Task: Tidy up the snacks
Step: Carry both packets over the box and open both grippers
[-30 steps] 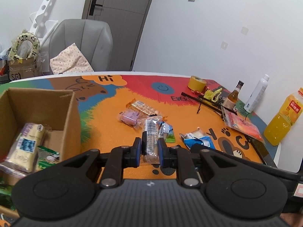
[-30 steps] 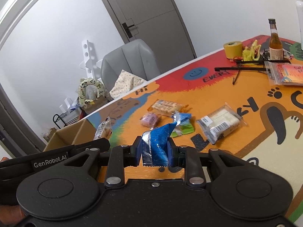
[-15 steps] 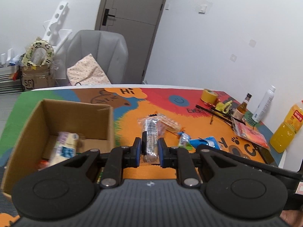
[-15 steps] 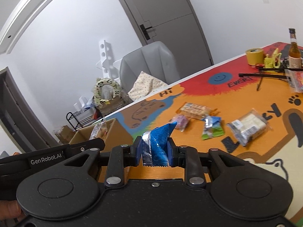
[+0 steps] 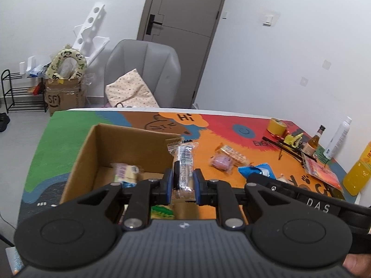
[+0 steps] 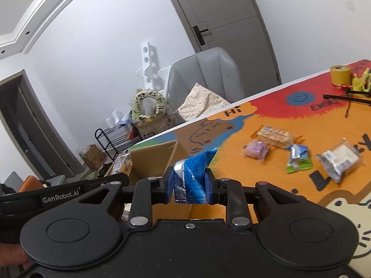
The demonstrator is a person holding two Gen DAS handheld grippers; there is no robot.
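Observation:
My left gripper (image 5: 183, 186) is shut on a clear-wrapped snack bar (image 5: 184, 162), held over the right wall of an open cardboard box (image 5: 129, 136). Inside the box lie a pale wrapped snack (image 5: 126, 172) and a green packet (image 5: 162, 212). My right gripper (image 6: 189, 186) is shut on a blue foil packet (image 6: 193, 173), just right of the same box (image 6: 153, 159). That blue packet (image 5: 255, 171) also shows in the left wrist view. On the colourful table mat lie a pink snack (image 6: 256, 149), a wafer pack (image 6: 276, 134), a green-blue packet (image 6: 298, 158) and a clear-bagged cake (image 6: 339, 159).
A yellow tape roll (image 5: 277, 126), black sticks (image 5: 285, 144), a brown bottle (image 5: 315, 139), a white bottle (image 5: 337, 137), an orange juice bottle (image 5: 359, 171) and a red packet (image 5: 321, 172) crowd the table's right end. A grey chair (image 5: 148, 69) with a cushion stands behind the table.
Both grippers have carried their snacks leftward and slightly up, from over the loose snacks to the box. Each keeps its grip; the box now lies under the left gripper.

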